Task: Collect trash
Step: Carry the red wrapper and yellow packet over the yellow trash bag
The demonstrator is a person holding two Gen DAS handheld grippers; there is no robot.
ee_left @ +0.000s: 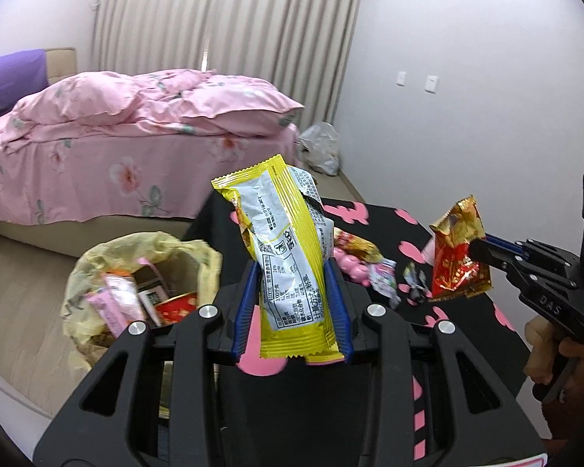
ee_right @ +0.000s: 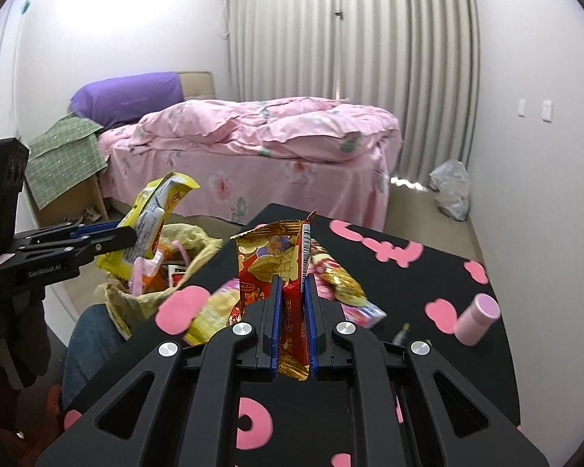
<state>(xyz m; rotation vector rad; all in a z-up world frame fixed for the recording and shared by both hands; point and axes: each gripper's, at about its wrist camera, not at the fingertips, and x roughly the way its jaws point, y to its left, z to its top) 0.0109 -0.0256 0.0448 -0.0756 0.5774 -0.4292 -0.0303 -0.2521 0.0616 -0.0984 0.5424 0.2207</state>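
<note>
My left gripper point(ee_left: 292, 268) is shut on a yellow and silver snack wrapper point(ee_left: 284, 257) and holds it upright above the table's left edge; the wrapper also shows in the right wrist view point(ee_right: 152, 222). My right gripper point(ee_right: 294, 284) is shut on a red and gold snack wrapper point(ee_right: 276, 260), held above the table; in the left wrist view this wrapper point(ee_left: 457, 253) hangs at the right. A trash bin lined with a yellowish bag point(ee_left: 144, 257) stands on the floor left of the table and holds several wrappers.
The black table with pink shapes point(ee_right: 428, 272) carries more wrappers point(ee_left: 356, 247), a pink toy point(ee_left: 354, 268), small torn wrappers point(ee_left: 385, 280) and a pink bottle point(ee_right: 477, 319). A pink bed point(ee_left: 116, 148) stands behind. A white plastic bag point(ee_left: 319, 148) lies by the wall.
</note>
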